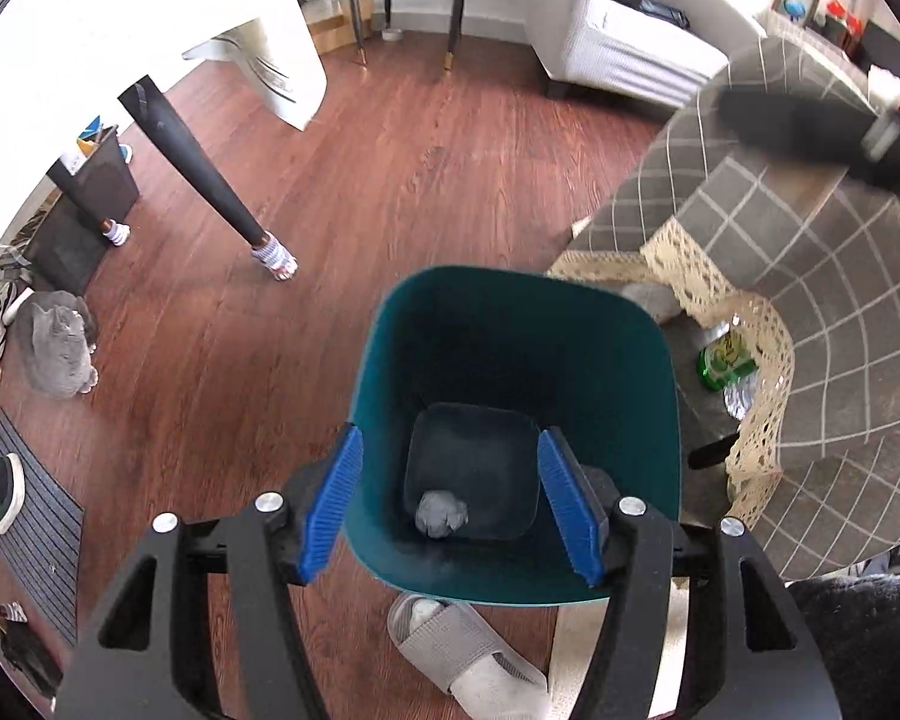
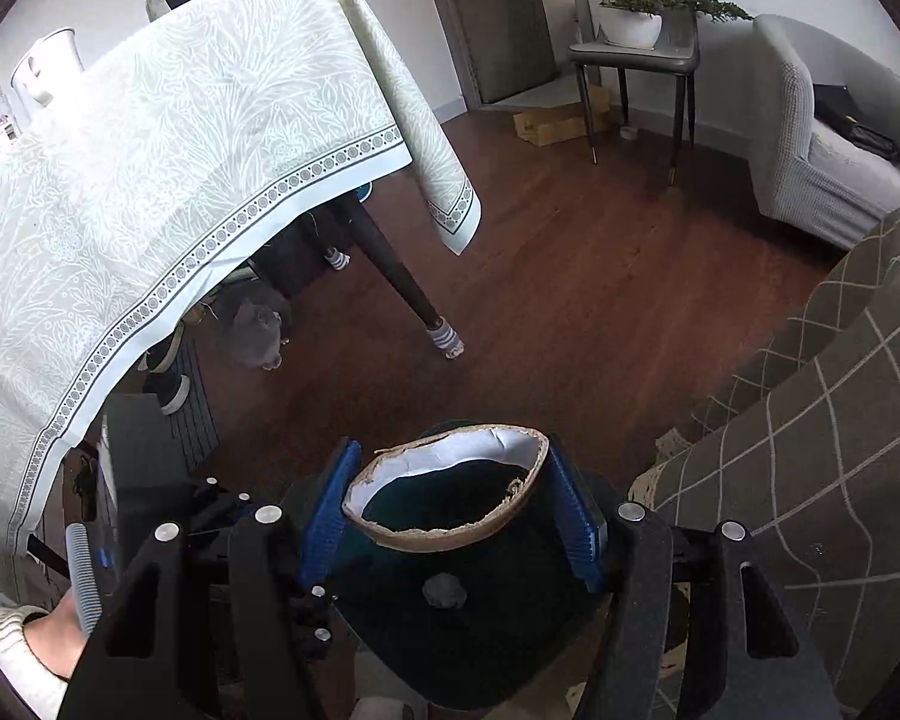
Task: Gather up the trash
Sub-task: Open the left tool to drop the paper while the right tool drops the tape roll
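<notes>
I look straight down into a teal bin (image 1: 600, 360) standing on the wood floor. A crumpled grey paper ball (image 1: 442, 514) lies on its bottom. My left gripper (image 1: 450, 504) hangs over the bin's mouth, open, with nothing between its blue pads (image 1: 330, 504). In the right wrist view, my right gripper (image 2: 450, 498) is shut on a brown bowl-shaped shell with a white lining (image 2: 480, 450), held just above the same bin (image 2: 510, 630). The grey ball (image 2: 444, 591) shows below the shell.
A grey cat (image 1: 57, 348) sits under the cloth-covered table (image 2: 180, 150), near a black table leg (image 1: 210, 180). A grey slipper (image 1: 468, 654) lies at the bin's near side. A checked cloth (image 1: 810, 300) hangs at right, with a green bottle (image 1: 726, 360) beneath it.
</notes>
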The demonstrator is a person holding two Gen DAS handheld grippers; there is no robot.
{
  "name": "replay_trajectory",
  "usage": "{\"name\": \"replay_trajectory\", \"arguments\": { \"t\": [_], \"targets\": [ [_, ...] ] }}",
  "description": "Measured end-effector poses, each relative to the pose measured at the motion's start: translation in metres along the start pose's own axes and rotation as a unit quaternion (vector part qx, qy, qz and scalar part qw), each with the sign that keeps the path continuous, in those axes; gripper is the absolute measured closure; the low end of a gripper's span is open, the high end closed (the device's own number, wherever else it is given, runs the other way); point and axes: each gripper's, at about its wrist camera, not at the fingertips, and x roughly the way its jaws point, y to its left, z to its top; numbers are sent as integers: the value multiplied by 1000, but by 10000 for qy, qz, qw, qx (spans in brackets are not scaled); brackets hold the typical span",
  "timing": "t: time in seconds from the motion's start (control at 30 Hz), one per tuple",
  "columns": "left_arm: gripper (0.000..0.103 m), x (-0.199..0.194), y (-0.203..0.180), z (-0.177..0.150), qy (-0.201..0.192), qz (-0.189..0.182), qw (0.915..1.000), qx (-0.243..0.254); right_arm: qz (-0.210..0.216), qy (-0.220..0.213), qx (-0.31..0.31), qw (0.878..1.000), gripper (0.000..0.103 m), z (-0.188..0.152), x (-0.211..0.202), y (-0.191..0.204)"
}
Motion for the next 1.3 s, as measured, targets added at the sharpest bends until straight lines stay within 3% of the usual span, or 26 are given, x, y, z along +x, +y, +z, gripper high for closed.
{"name": "replay_trajectory", "arguments": {
  "t": [0.27,0.37,0.7,0.77,0.87,0.9,1.3],
  "targets": [
    [46,-49,18,11,-554,-232,9977,-309,-93,261,63,9996,41,-9,28,3],
    [55,-65,23,16,-710,-377,9957,-464,-151,358,34,9992,41,-12,35,3],
    [72,-119,5,41,-1538,-782,9834,-571,-392,890,-191,9951,40,-36,63,6],
    [72,-130,-2,46,-1691,-832,9805,-555,-418,941,-267,9943,39,-41,66,9],
    [72,-145,-13,52,-1894,-854,9766,-563,-529,986,-416,9929,22,-49,70,10],
    [72,-148,-15,54,-1940,-863,9756,-561,-569,1018,-440,9922,21,-52,71,9],
    [69,-186,-39,66,-2486,-504,9662,-462,-288,660,-935,9930,21,-54,26,23]
  ]
}}
